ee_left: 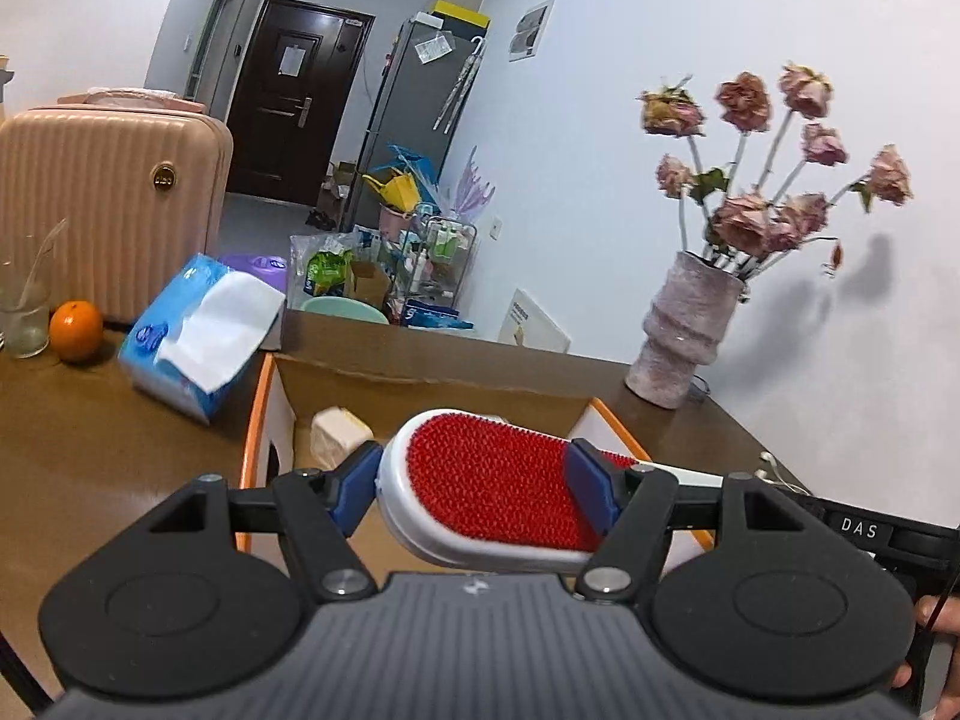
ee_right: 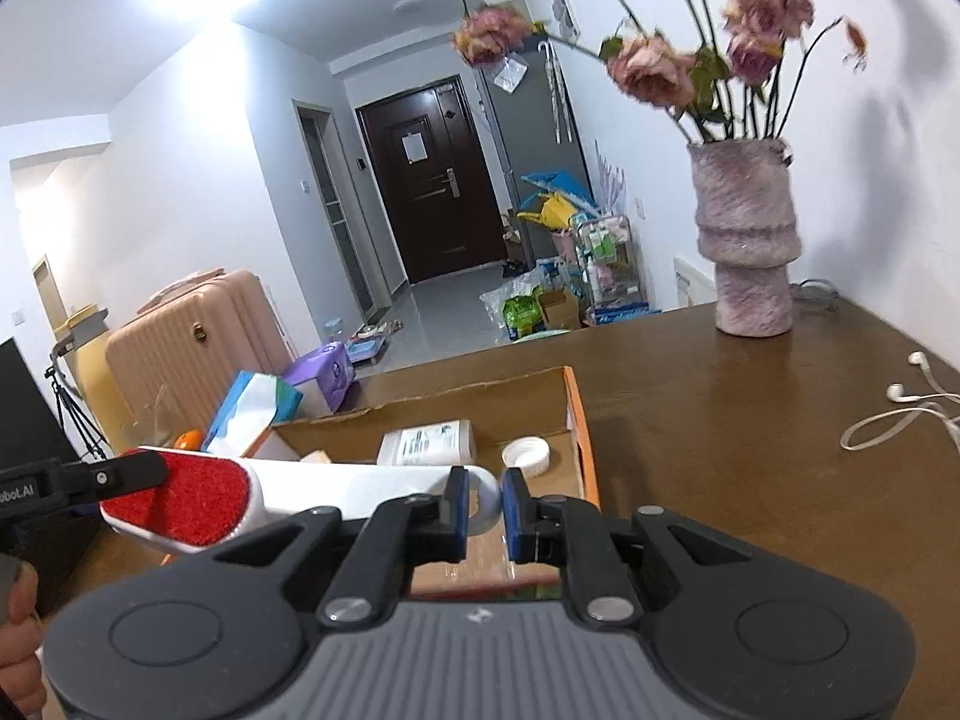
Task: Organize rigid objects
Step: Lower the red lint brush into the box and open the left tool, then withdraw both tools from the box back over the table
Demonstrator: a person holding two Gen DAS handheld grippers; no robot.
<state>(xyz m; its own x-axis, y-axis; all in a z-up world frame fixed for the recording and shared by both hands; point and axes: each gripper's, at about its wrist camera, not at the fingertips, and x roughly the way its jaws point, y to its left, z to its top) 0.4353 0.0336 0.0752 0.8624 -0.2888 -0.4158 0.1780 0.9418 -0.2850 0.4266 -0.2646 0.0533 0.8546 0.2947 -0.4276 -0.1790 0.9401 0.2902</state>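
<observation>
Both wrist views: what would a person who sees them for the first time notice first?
First, the lint brush with its bright red pad, held above the open cardboard box: the left tool is shut on its head, and the right tool has its blue pads on either side of the white handle end. Next, the pink vase of dried roses, on the brown table right of the box.

One lint brush (ee_left: 498, 480), one cardboard box (ee_right: 576, 414), two tissue packs (ee_right: 252, 408), one vase (ee_right: 747, 240), one orange (ee_left: 76, 330)
</observation>
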